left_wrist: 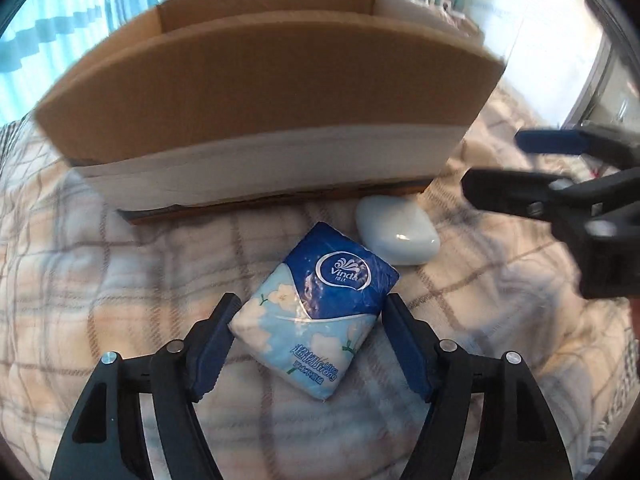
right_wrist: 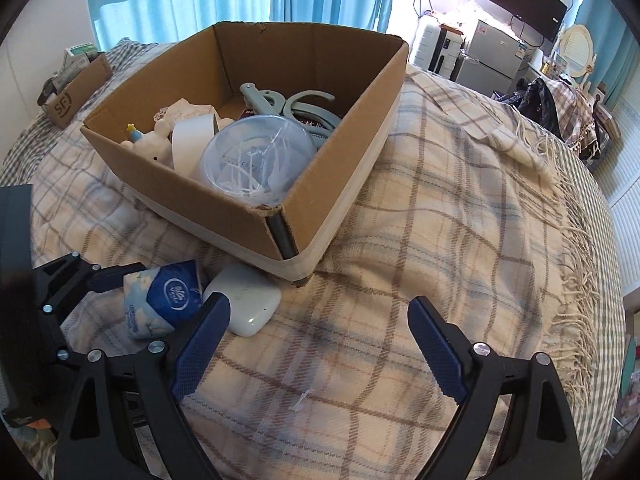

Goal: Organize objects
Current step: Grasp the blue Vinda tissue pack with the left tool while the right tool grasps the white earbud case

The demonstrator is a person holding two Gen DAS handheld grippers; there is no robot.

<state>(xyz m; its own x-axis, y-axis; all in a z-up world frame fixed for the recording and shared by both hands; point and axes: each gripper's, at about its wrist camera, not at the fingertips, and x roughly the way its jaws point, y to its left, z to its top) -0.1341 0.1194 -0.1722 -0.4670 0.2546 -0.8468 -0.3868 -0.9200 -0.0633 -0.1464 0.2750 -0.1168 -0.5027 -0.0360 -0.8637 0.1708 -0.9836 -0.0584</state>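
Straddling the tissue pack [left_wrist: 316, 312] with both fingers spread, the left gripper [left_wrist: 310, 340] is released and grasps nothing; the pack lies flat on the plaid blanket [left_wrist: 120, 280] of the bed, turned diagonally between the pads. In the left wrist view the white case [left_wrist: 396, 236] sits at about one o'clock from the pack, touching or almost touching its top corner, and the cardboard box [left_wrist: 260, 100] stands at twelve o'clock just beyond both.

The likeliest trouble is the diagonal lie. Closing now would probably catch the pack by its corners, not its flat sides, so the soft wrapper may twist, buckle or squirt out forward toward the box wall. Being a squashy plastic-wrapped bundle, it may also compress a good deal before the grip feels firm. A push forward could shove the white case against the box base.

The blanket is loose and quilted, so a finger pressed too low may pinch fabric along with the pack and drag it upward.

The right gripper [right_wrist: 320, 340] hovers released and empty over bare blanket, with the white case at roughly ten o'clock of its left finger in the right wrist view. The two tools are near each other, so they could collide if both reach in. The box already holds a clear dome lid [right_wrist: 256, 164] and other items, leaving limited room.
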